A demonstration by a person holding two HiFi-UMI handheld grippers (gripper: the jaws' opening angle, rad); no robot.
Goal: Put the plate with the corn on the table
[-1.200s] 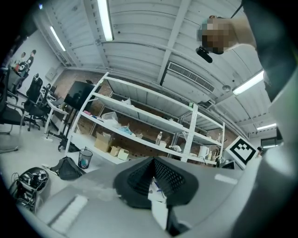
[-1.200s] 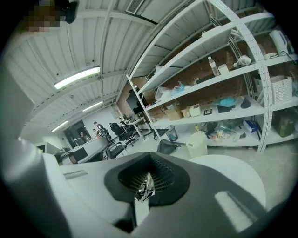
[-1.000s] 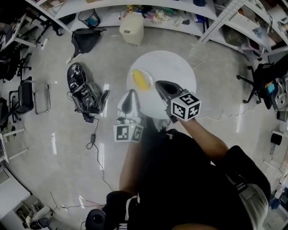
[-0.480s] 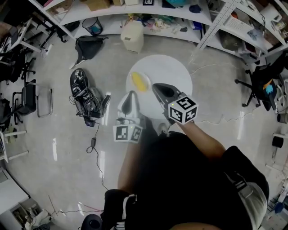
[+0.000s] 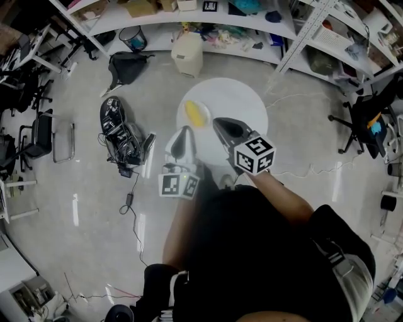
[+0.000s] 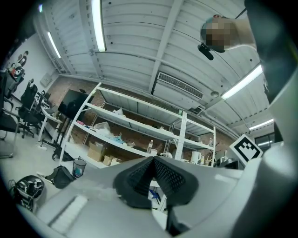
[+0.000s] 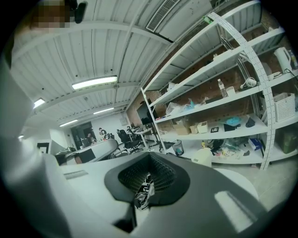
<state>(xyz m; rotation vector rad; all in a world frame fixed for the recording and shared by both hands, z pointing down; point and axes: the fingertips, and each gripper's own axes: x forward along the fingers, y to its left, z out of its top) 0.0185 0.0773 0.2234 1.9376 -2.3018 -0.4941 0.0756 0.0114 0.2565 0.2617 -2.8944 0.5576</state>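
A white plate with yellow corn (image 5: pixel 196 114) lies on the left part of the round white table (image 5: pixel 239 100). My left gripper (image 5: pixel 184 131) hovers at the table's near left edge, just below the plate, jaws shut and empty. My right gripper (image 5: pixel 218 121) hangs over the table's near middle, to the right of the plate, also shut with nothing in it. In the left gripper view the left gripper (image 6: pixel 153 160) points up at shelves and ceiling. The right gripper (image 7: pixel 149 157) does the same in its view. Neither of these views shows the plate.
A beige bin (image 5: pixel 186 44) stands beyond the table by curved white shelving (image 5: pixel 189 19). A black bag (image 5: pixel 126 63) and black gear with cables (image 5: pixel 119 135) lie on the floor at left. Office chairs (image 5: pixel 38 132) stand further left, another chair (image 5: pixel 362 113) at right.
The head view has drifted a little, so the table and plate sit slightly higher in it. Both grippers stay shut and have hardly moved; the plate rests where it was.
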